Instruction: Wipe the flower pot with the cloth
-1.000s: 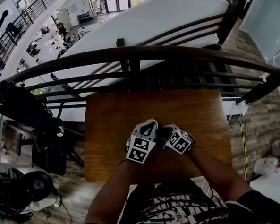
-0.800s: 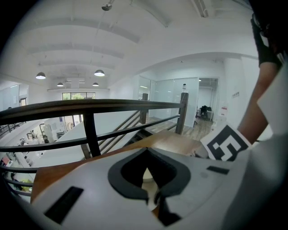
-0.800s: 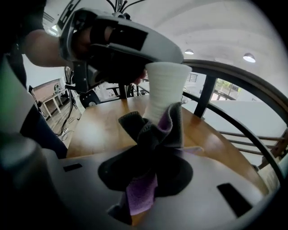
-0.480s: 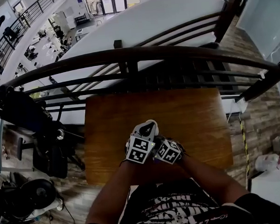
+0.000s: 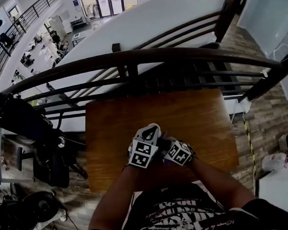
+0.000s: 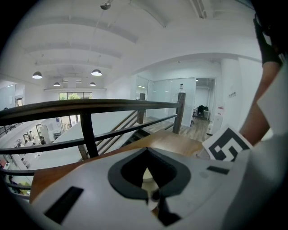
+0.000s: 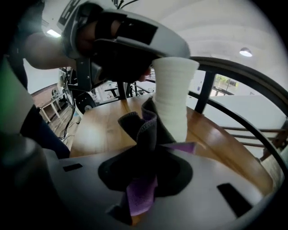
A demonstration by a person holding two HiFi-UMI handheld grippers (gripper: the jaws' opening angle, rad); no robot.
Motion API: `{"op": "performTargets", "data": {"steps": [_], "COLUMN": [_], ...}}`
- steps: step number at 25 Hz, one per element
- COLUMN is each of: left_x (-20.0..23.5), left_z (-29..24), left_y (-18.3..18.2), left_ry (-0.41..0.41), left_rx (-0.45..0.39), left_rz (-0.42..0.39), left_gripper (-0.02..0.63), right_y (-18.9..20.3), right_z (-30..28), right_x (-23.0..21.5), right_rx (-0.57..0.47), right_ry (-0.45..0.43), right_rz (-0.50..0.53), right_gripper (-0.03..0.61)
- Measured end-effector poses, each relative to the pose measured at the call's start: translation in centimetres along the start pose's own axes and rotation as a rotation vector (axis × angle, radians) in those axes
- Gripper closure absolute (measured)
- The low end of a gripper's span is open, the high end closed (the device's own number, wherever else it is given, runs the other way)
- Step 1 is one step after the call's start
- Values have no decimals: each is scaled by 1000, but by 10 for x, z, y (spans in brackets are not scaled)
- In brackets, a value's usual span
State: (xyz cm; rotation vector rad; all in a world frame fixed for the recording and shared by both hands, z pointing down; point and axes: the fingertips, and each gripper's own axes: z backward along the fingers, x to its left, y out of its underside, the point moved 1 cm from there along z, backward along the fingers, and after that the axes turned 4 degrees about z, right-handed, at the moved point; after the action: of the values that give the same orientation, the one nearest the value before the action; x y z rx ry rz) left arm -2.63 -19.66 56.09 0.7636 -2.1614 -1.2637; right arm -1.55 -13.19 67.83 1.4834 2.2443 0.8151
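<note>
A white ribbed flower pot (image 7: pixel 173 94) stands on the wooden table (image 5: pixel 197 118). My left gripper (image 7: pixel 123 49) grips it near the rim from above. In the left gripper view a pale bit of the pot (image 6: pixel 146 179) shows between the jaws of the left gripper (image 6: pixel 148 175). My right gripper (image 7: pixel 144 179) is shut on a purple and dark grey cloth (image 7: pixel 145 130), and the cloth presses against the pot's side. In the head view the left gripper (image 5: pixel 150 135) and the right gripper (image 5: pixel 166 147) sit close together at the table's near middle and hide the pot.
A dark curved railing (image 5: pixel 131 59) runs just beyond the table's far edge, with a drop behind it. A black chair and cables (image 5: pixel 44 157) crowd the floor at the left. Bare tabletop lies to either side of the grippers.
My right gripper with the cloth has slid left and nearer to me, closer against the left gripper. The left gripper and the pot have stayed put.
</note>
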Motion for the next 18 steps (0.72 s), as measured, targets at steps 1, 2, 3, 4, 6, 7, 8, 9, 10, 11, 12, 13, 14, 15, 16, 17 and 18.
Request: {"op": "performTargets", "data": {"steps": [1,2,3,4,6,7,8,9,10,11,12,13,14,15,16,17,18], "left_x": [0,-1,-1,-1,0,-2,-4,-7,-9,-10,-10,-10,-9,-8,-8,-7,-6], "left_z": [-1,-2,-2,-2,-1,0,0,1,2,4,6,9,10,10,9,8,7], "left_y": [2,3,3,3,1,0,-1,-3,-6,-11,-16,-18,-18,-15,-12,-9,-8], "left_ry": [4,8,12,14,12,13,16,20,25,28,31,35,40,46,49,50,49], "left_rx": [-4,-7,-9,-10,-13,-14,-18,-27,-42,-59,-72,-78,-77,-67,-53,-39,-31], "left_rz": [-3,-7,-14,-22,-42,-52,-62,-71,-80,-85,-86,-81,-73,-65,-55,-44,-31], "left_gripper": [617,615,615,615,615,615,615,615,615,615,615,615,615,615,615,615,615], "right_y": [5,8,10,11,10,11,11,12,13,12,11,9,8,7,7,6,5], "right_z": [4,8,12,18,30,36,43,49,55,60,64,67,69,70,70,70,71], "right_x": [-6,-12,-17,-23,-34,-38,-41,-43,-45,-46,-46,-45,-43,-41,-40,-40,-41], "right_rx": [0,-4,-11,-20,-43,-54,-64,-71,-79,-87,-94,-99,-100,-99,-96,-90,-85], "right_ry": [22,44,68,92,140,162,181,198,214,228,240,249,257,262,267,273,279], "right_rz": [-20,-45,-73,-102,-156,-180,-200,-216,-230,-239,-246,-249,-250,-251,-250,-248,-246], "right_gripper": [497,497,497,497,497,497,497,497,497,497,497,497,497,497,497,497,497]}}
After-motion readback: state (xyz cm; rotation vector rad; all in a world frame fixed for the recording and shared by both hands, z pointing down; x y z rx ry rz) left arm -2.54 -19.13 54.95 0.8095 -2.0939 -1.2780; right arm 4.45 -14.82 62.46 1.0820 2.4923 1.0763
